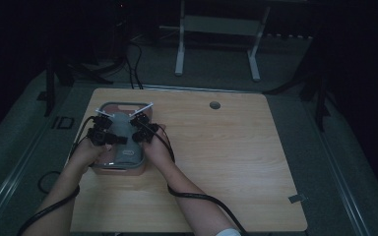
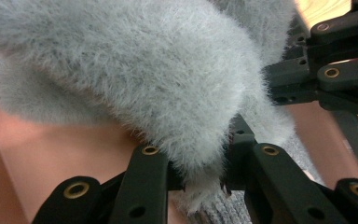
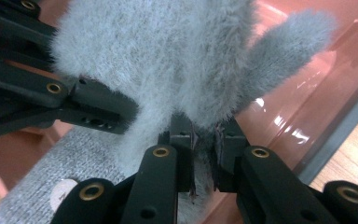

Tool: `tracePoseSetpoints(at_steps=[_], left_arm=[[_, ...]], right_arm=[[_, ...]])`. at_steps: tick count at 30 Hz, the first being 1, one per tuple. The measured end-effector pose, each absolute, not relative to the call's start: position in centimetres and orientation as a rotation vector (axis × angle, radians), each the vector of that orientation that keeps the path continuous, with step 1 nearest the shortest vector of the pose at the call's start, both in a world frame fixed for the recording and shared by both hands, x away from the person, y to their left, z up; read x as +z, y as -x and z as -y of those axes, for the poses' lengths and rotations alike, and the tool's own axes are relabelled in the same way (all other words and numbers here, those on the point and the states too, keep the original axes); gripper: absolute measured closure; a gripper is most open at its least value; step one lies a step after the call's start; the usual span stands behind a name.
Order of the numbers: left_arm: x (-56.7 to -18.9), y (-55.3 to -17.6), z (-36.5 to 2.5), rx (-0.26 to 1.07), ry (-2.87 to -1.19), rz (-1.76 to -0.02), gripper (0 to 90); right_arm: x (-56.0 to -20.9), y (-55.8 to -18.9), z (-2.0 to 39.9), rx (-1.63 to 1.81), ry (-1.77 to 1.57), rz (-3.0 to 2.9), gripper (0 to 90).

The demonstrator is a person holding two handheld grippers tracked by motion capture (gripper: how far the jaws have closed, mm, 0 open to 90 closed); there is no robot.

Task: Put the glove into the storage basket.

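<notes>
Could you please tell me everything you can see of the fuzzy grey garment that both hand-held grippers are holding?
The grey garment looks like soft, fluffy knit, with a flatter ribbed knit part lower down. It hangs bunched and folded over the pink bin at the table's left side. The left hand-held gripper is shut on a fold of it, and the right hand-held gripper pinches another fold close beside it. What kind of garment it is cannot be told.

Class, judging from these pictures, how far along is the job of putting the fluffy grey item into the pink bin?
Done: both grippers are clamped on the fluffy grey item. In hand: left gripper and right gripper hold it over the pink bin, above a grey knit piece already inside. Left: lower and release.
</notes>
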State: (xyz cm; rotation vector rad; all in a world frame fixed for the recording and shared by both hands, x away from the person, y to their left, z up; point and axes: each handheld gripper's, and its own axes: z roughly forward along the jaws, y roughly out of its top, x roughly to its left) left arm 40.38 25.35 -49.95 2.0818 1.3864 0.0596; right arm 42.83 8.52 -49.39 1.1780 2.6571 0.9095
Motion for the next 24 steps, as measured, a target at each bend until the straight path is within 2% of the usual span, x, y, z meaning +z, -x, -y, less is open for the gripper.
tracePoseSetpoints(at_steps=[8,11,14,19,24], left_arm=[[-50.5,-41.2,-24.6,0.061,-2.154,-1.431,74.6],[-50.4,-41.1,-24.5,0.112,-2.156,-1.458,66.7],[-50.2,-40.7,-24.5,0.197,-2.153,-1.46,55.4],[-49.6,-39.8,-25.6,0.226,-2.065,-1.462,47.3],[-48.3,-38.2,-25.7,0.339,-2.055,-1.387,35.9]], right_arm=[[-50.1,-43.3,-9.4,0.785,-1.15,-2.679,79.5],[-50.1,-43.4,-9.6,0.76,-1.125,-2.685,75.6],[-50.0,-43.3,-9.7,0.762,-1.092,-2.662,69.4],[-49.4,-43.3,-9.4,0.824,-1.053,-2.658,52.2],[-48.4,-43.3,-8.6,0.921,-1.019,-2.686,40.8]])
